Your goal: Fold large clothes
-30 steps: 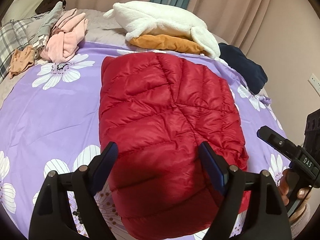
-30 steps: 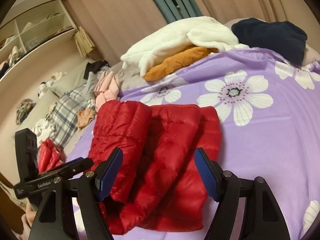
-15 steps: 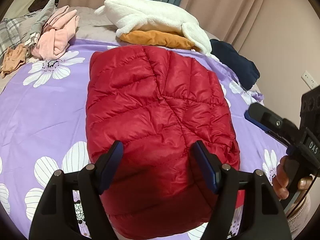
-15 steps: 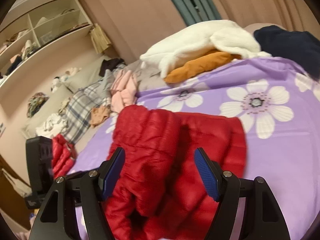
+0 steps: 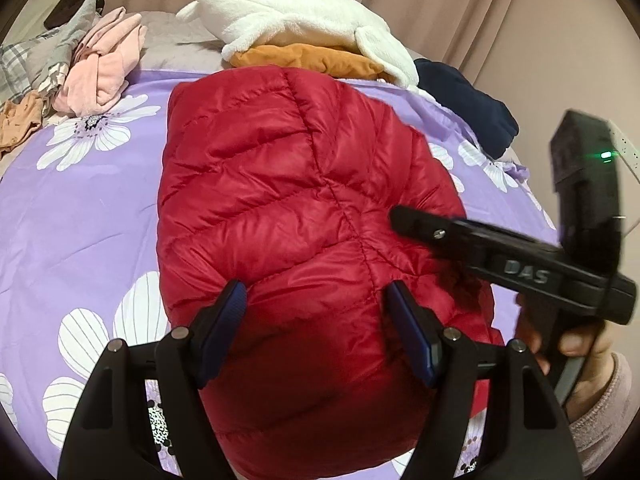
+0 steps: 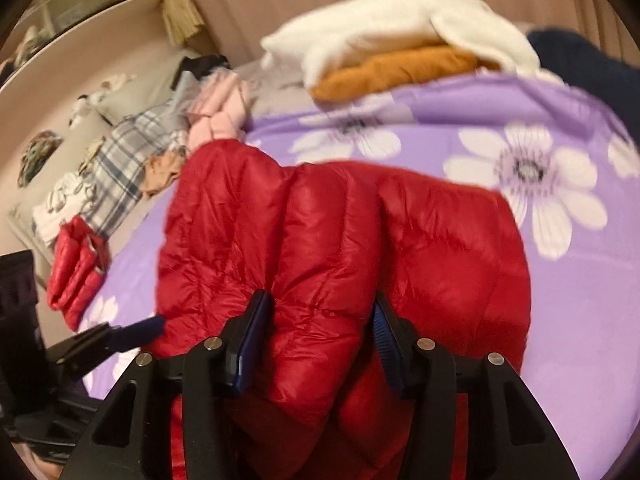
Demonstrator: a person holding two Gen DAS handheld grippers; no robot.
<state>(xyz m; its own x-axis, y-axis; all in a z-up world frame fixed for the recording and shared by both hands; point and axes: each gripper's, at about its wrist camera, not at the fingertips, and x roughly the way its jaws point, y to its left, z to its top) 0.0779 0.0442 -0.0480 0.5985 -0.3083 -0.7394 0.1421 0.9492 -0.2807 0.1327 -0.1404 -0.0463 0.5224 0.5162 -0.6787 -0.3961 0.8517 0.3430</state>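
Red jacket (image 5: pixel 304 216) lies folded mid-frame on the purple floral sheet (image 5: pixel 80 216). Left gripper (image 5: pixel 316 320) spread wide over its near end, pads off the fabric or barely brushing; can't tell. Right gripper (image 6: pixel 320 320) pinches a thick puffy fold of the jacket (image 6: pixel 344 240) between its blue pads. White fleece (image 5: pixel 296 24) over orange garment (image 5: pixel 312 60), upper centre.

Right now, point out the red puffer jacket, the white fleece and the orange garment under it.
red puffer jacket (image 5: pixel 288 208), left wrist view, quilted top panel.
white fleece (image 5: pixel 296 20), left wrist view, upper surface.
orange garment (image 5: pixel 312 58), left wrist view, exposed front edge.
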